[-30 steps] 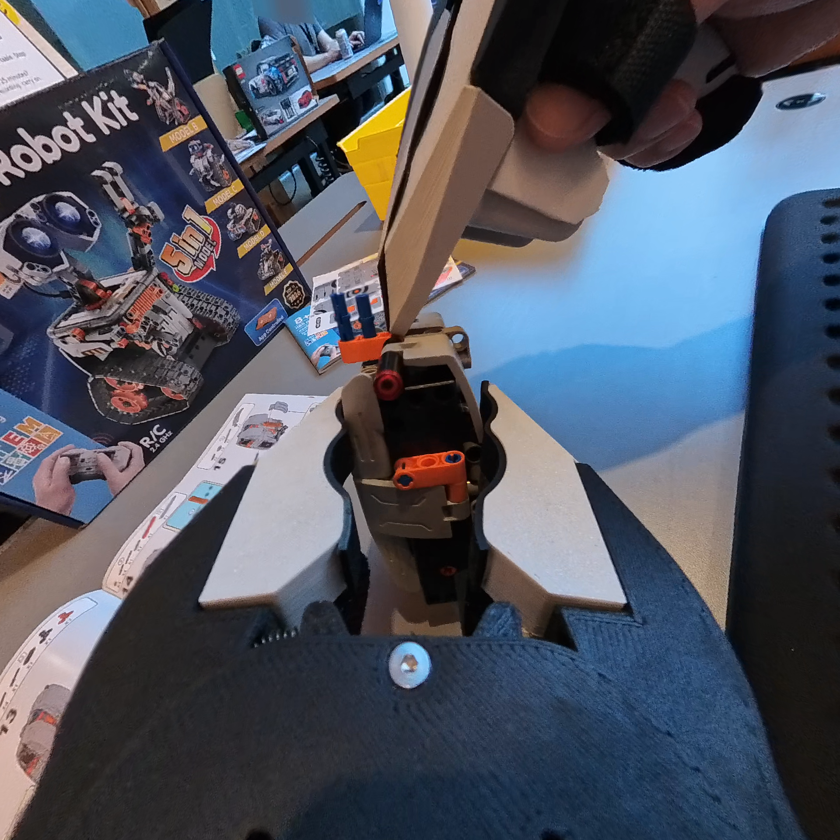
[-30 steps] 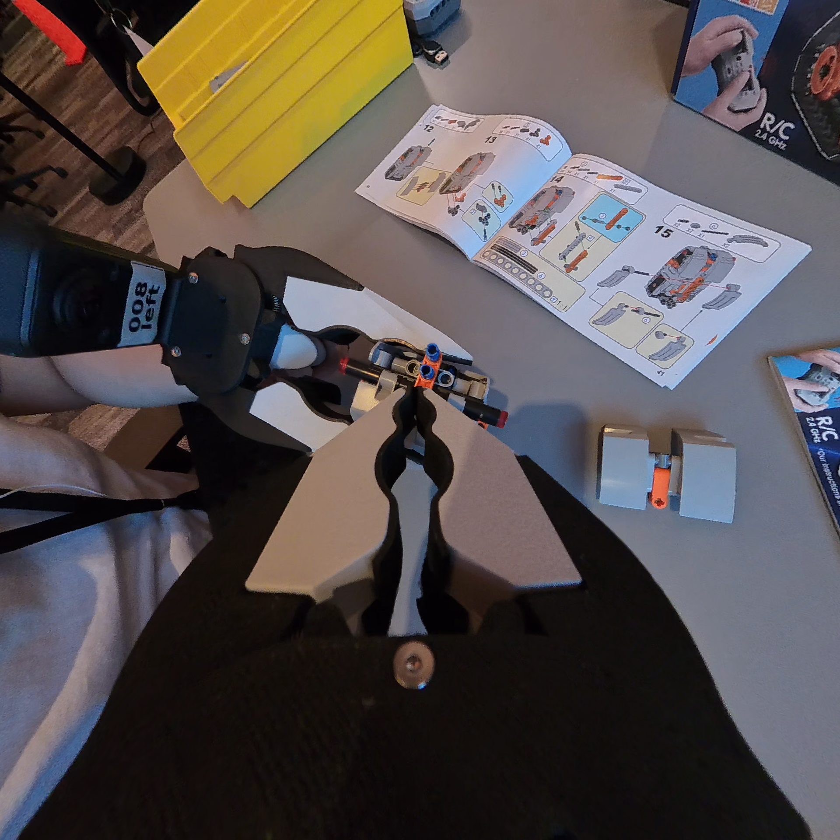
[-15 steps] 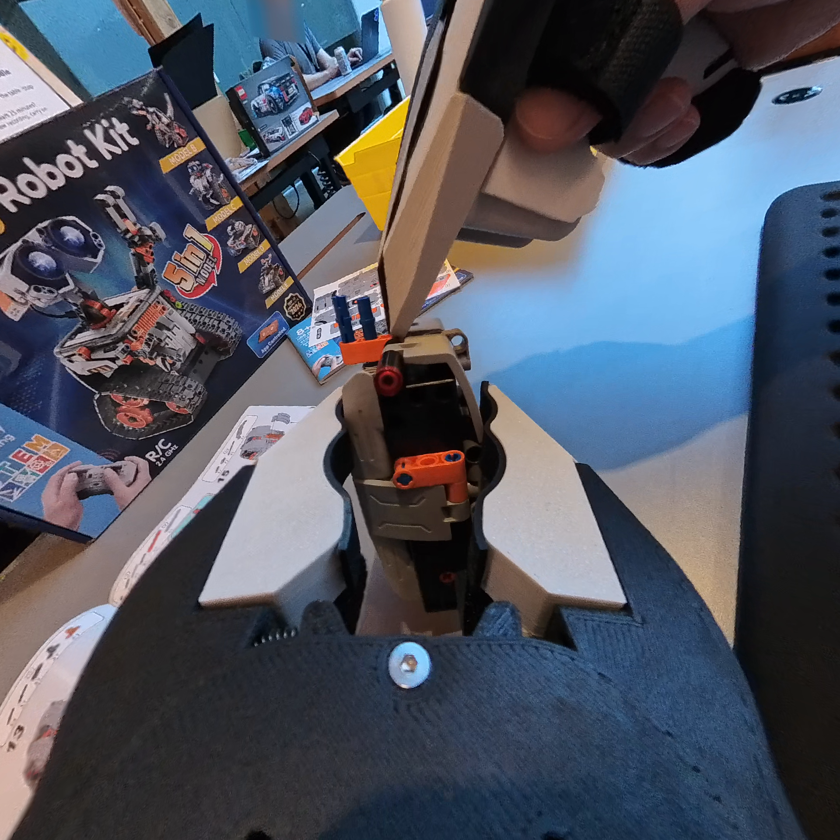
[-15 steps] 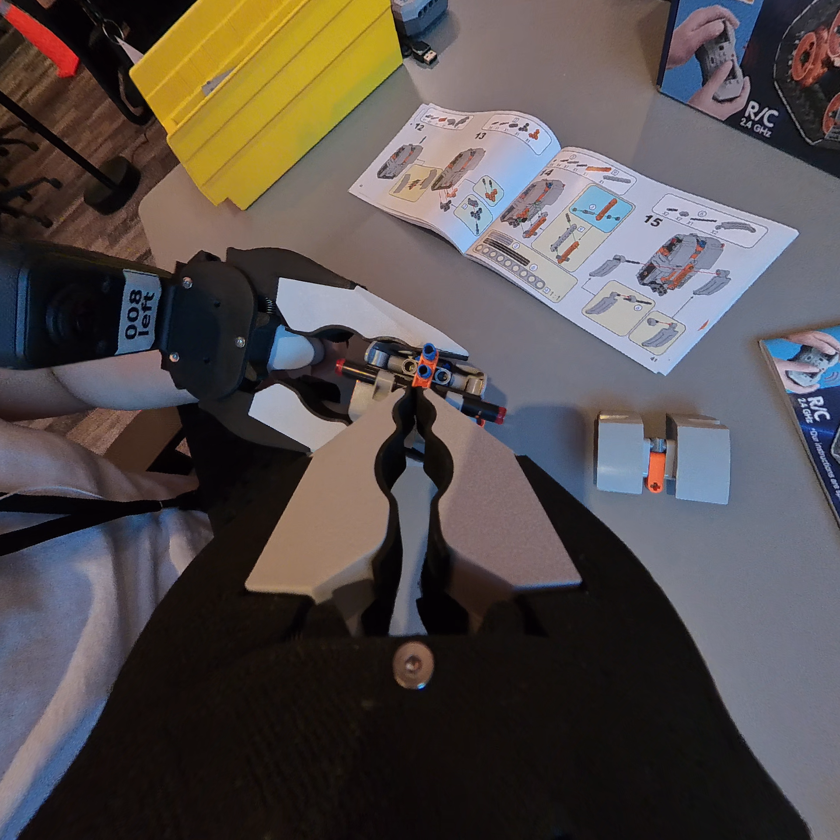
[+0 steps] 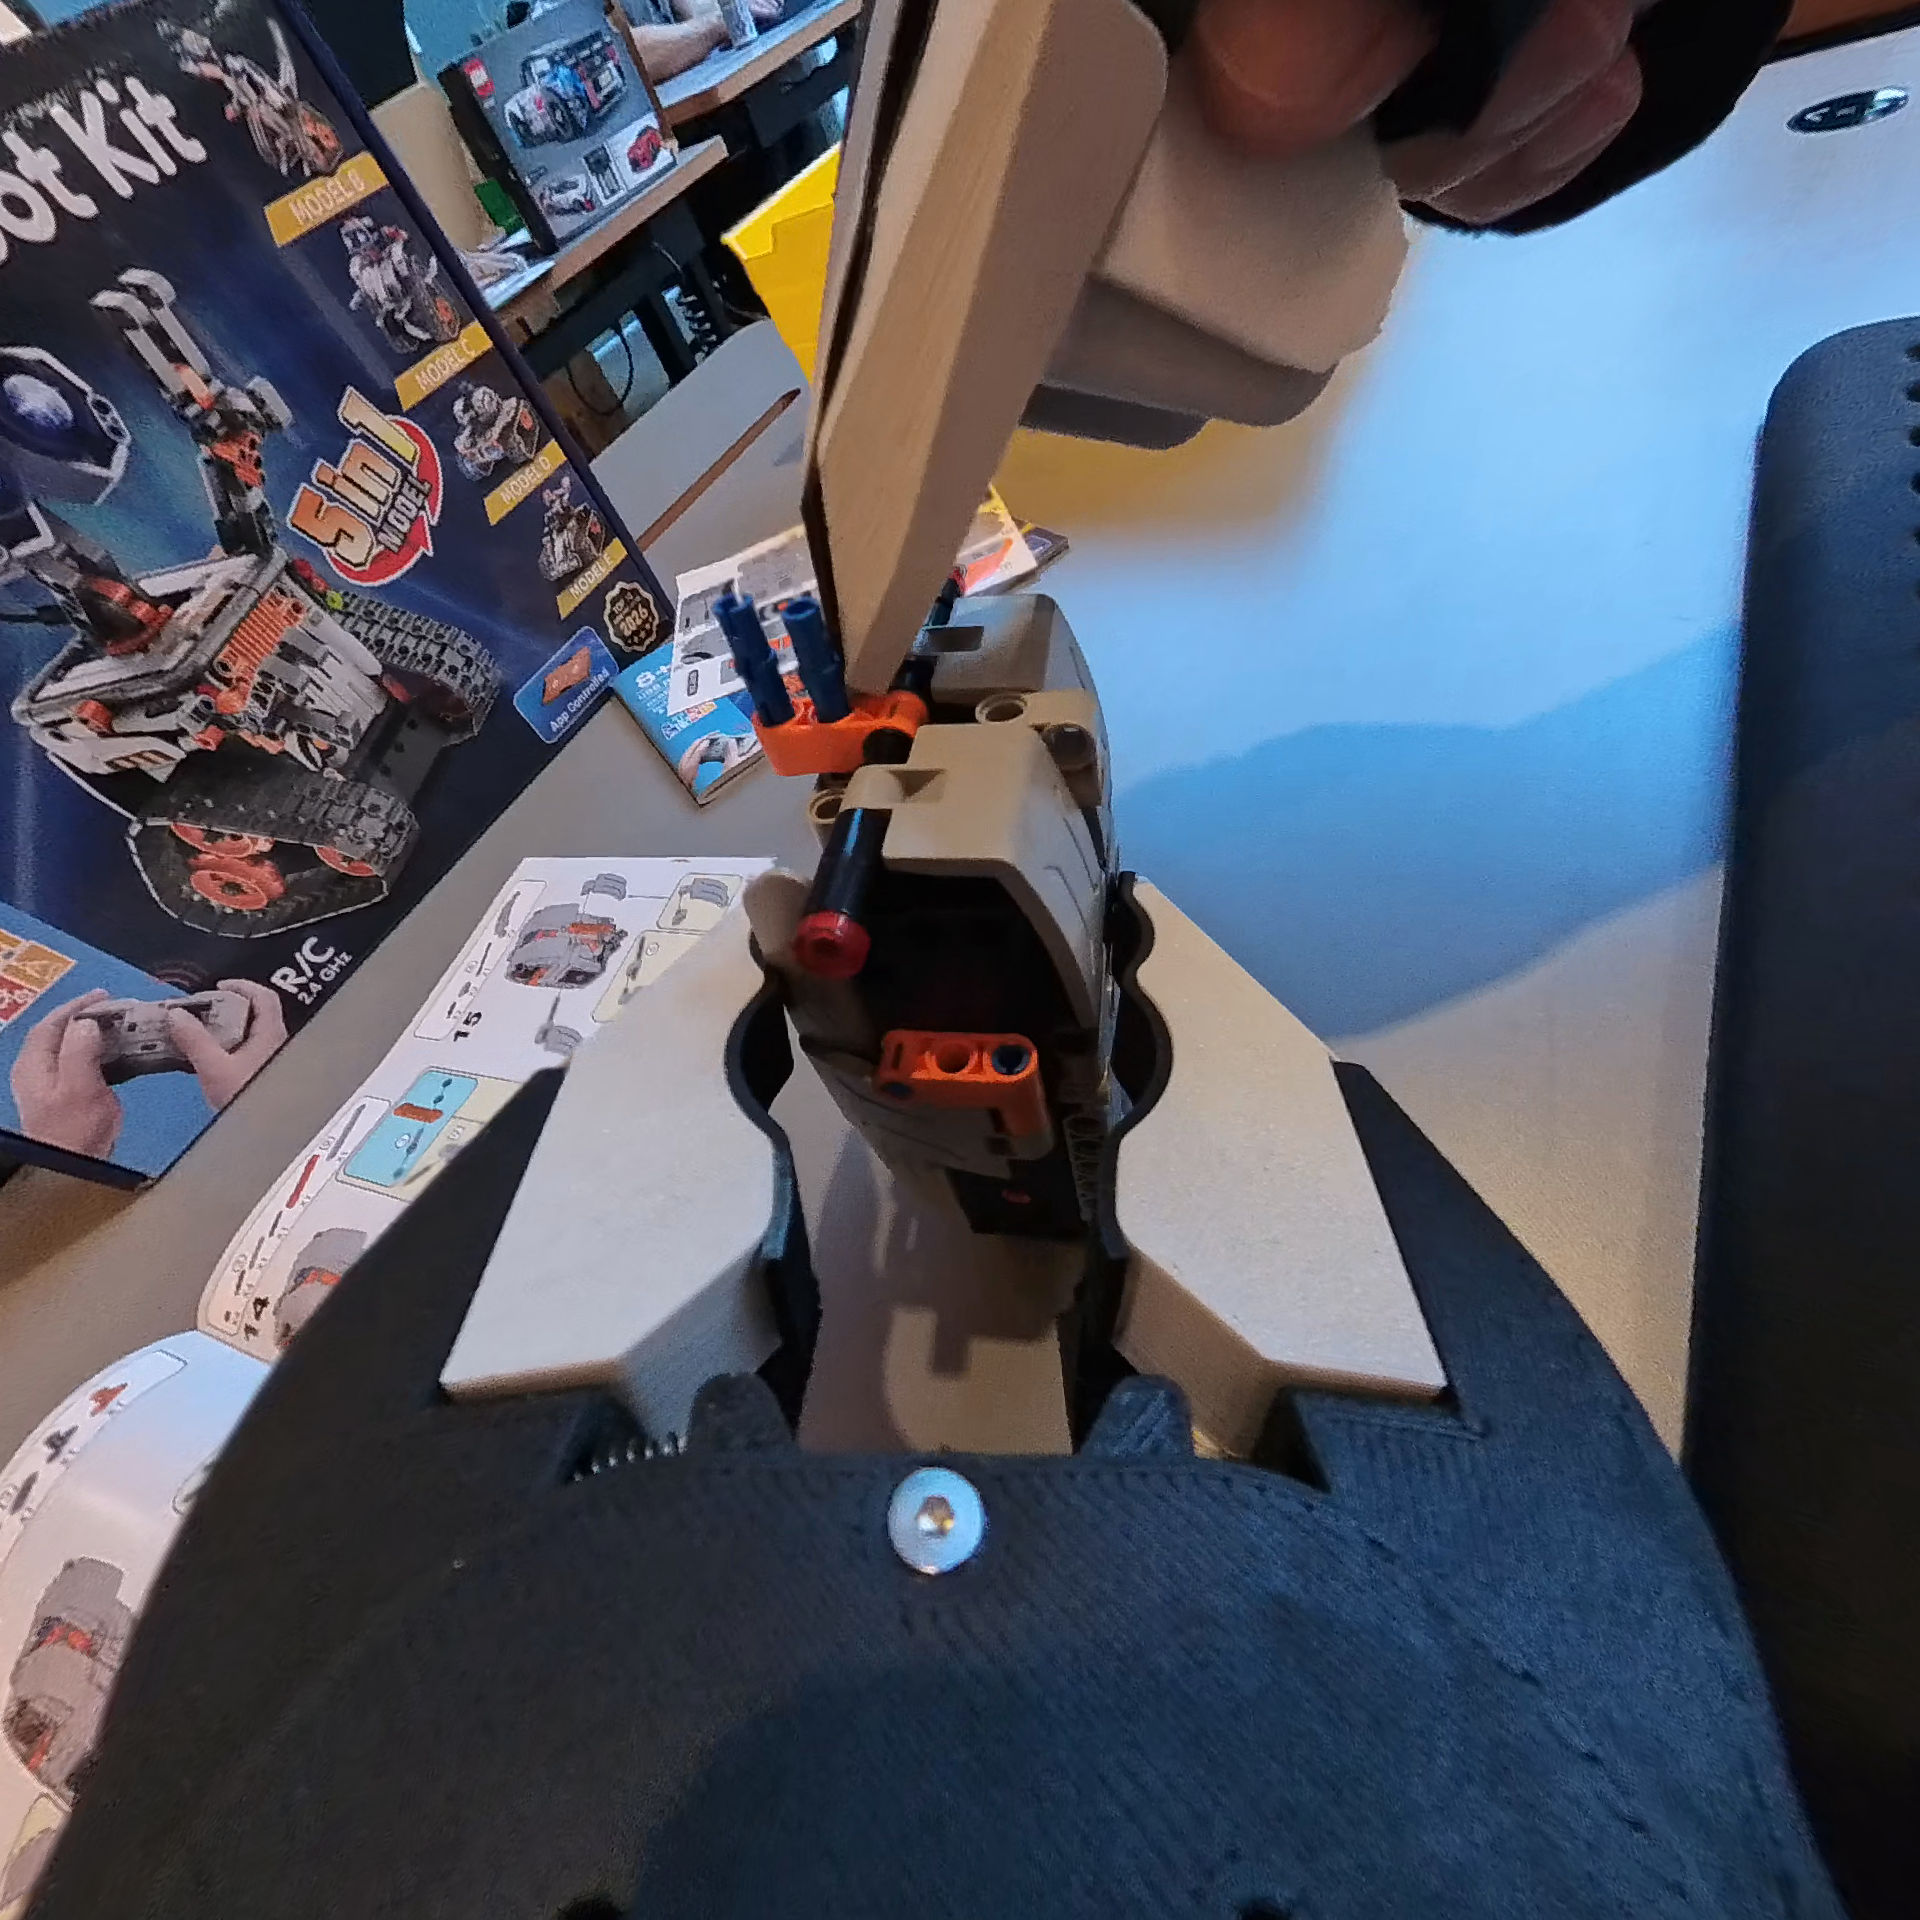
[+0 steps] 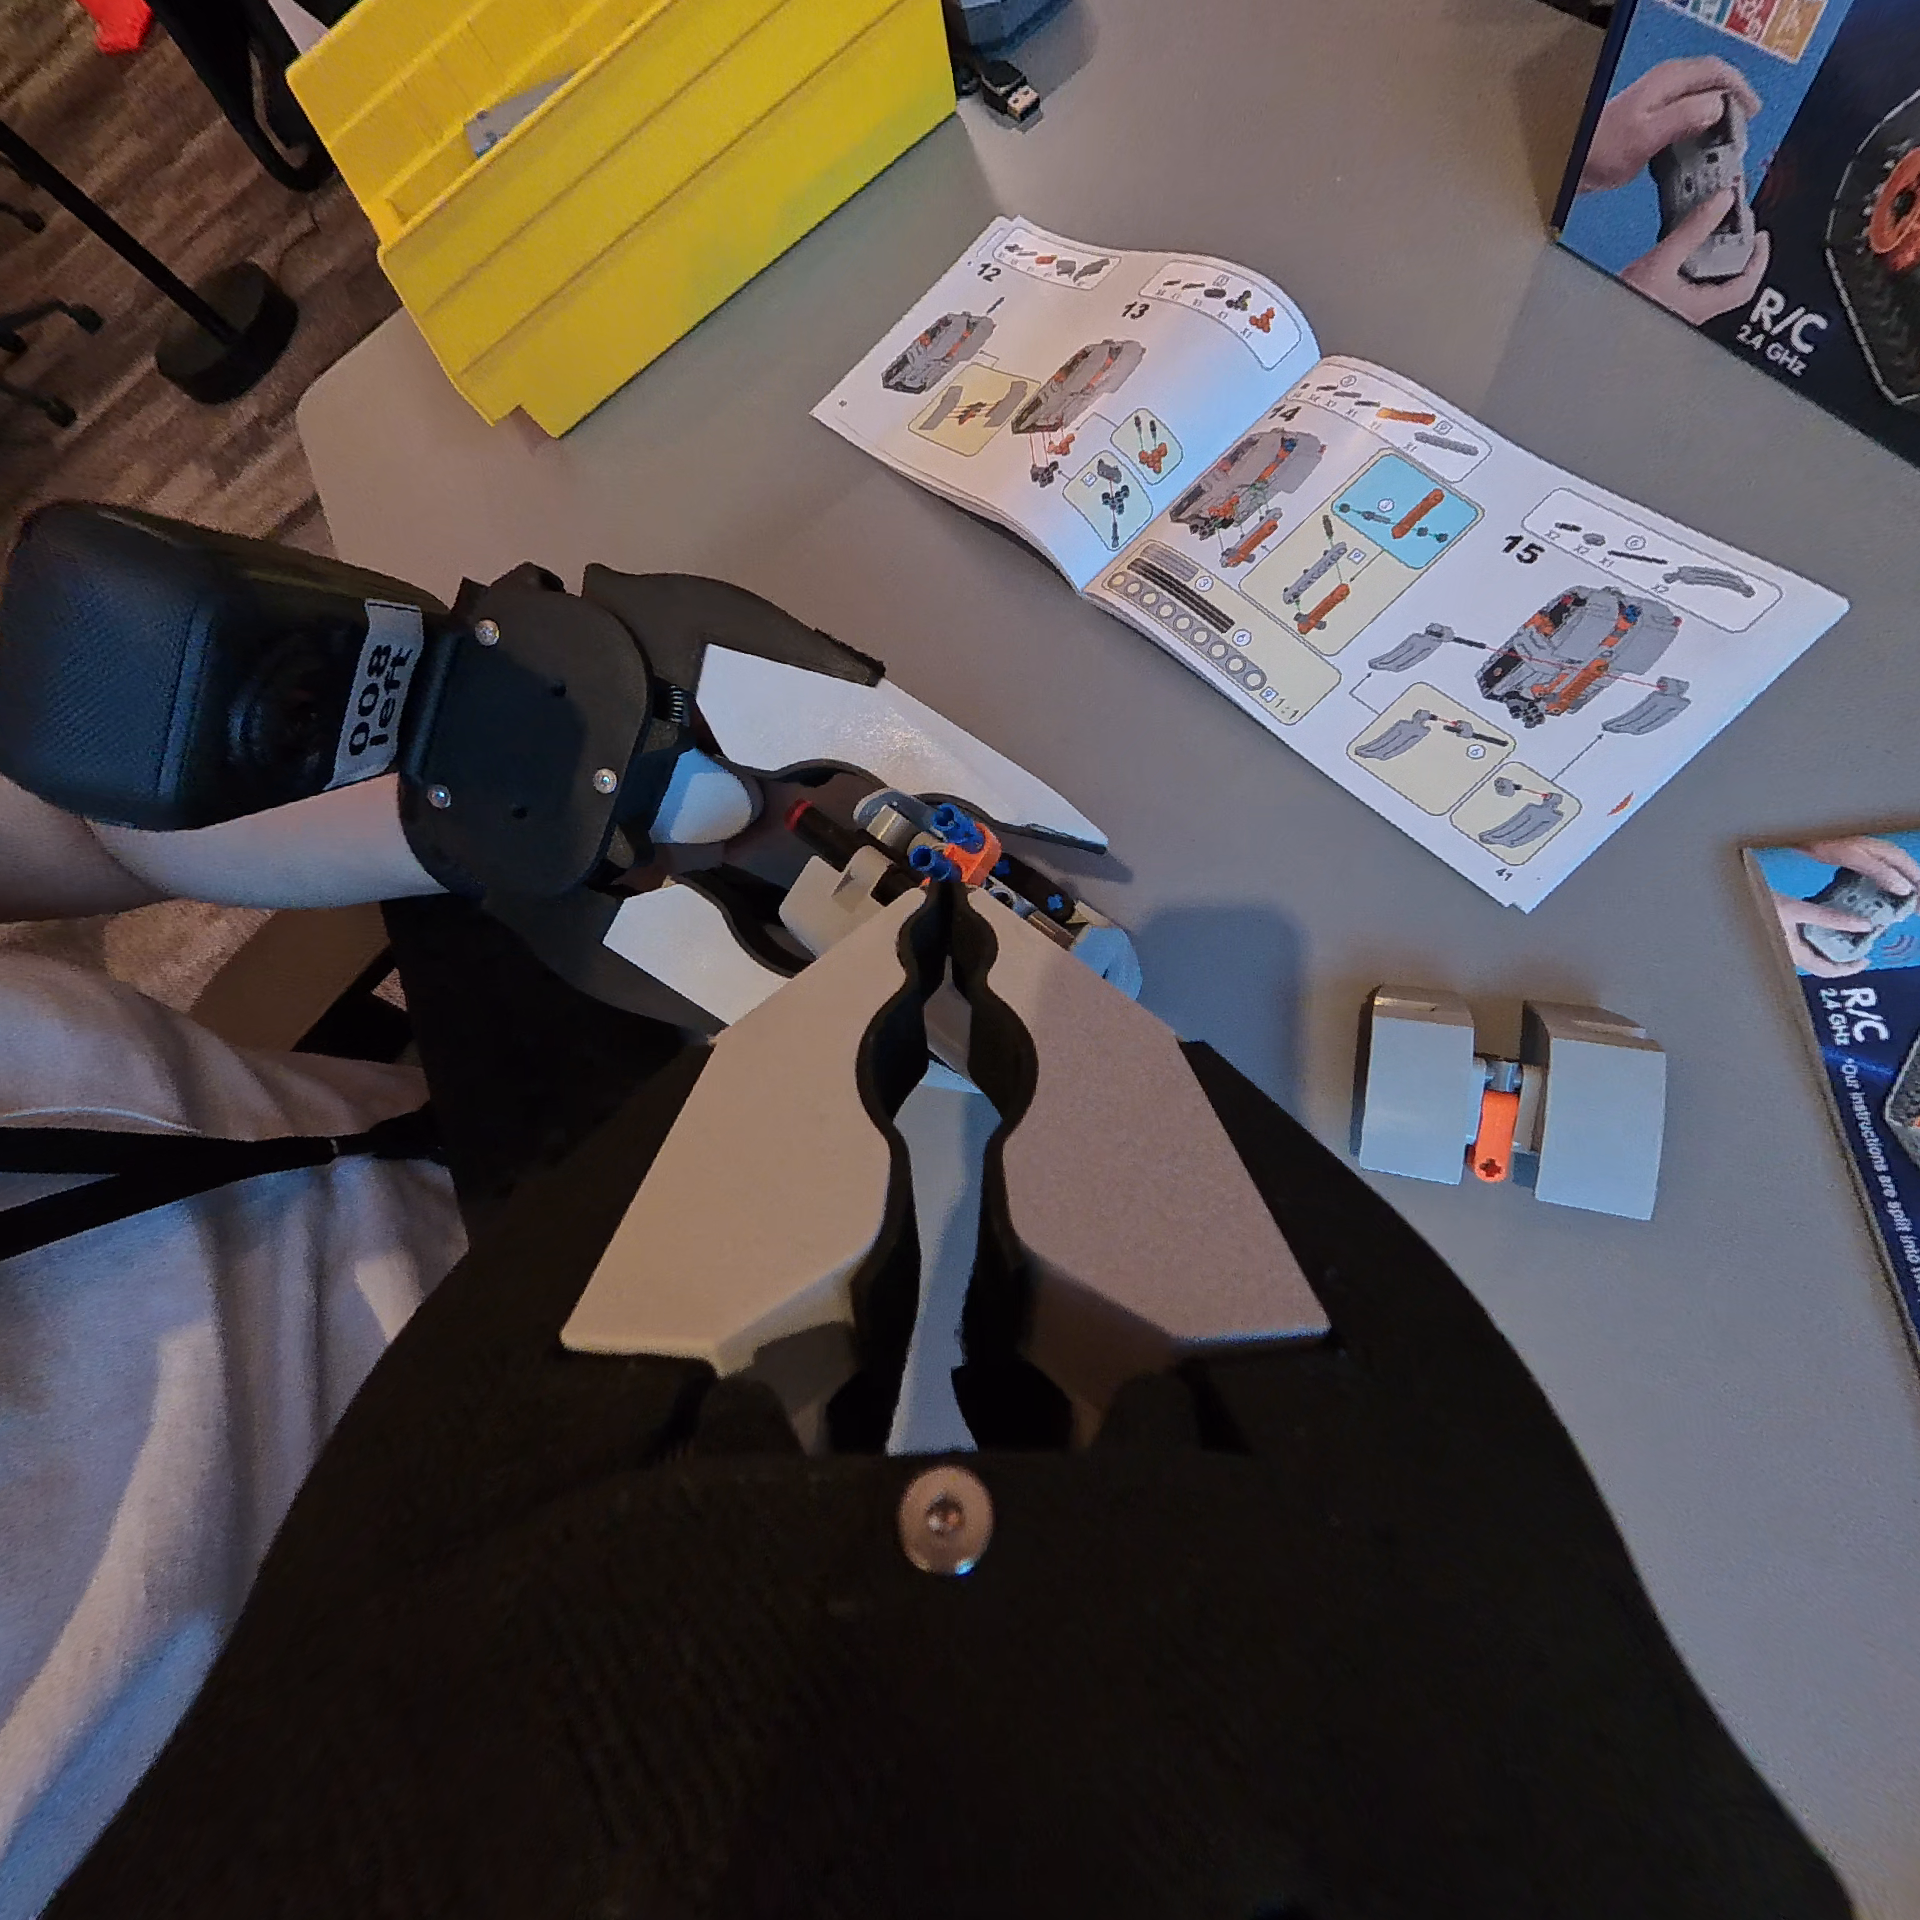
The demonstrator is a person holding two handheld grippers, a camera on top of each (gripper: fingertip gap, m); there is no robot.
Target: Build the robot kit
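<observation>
Since half a second ago the brick assembly (image 5: pixel 997 821) has tipped over between the fingers of the left gripper (image 5: pixel 945 904), so its black axle with the red end now slants toward the lower left of the left wrist view. That gripper's jaws clamp the assembly's grey sides and hold it above the table (image 6: pixel 1558 1455), at centre frame. The right gripper (image 6: pixel 940 894) comes down steeply from the upper middle of the left wrist view, held by a hand in a fingerless glove (image 5: pixel 1455 83). Its jaws are pressed together, tips against the orange connector (image 5: pixel 831 722) carrying two blue pins. I cannot tell whether they nip it. An open instruction booklet (image 6: pixel 1351 540) lies at upper right and a small grey sub-assembly (image 6: pixel 1507 1101) at right, well apart
</observation>
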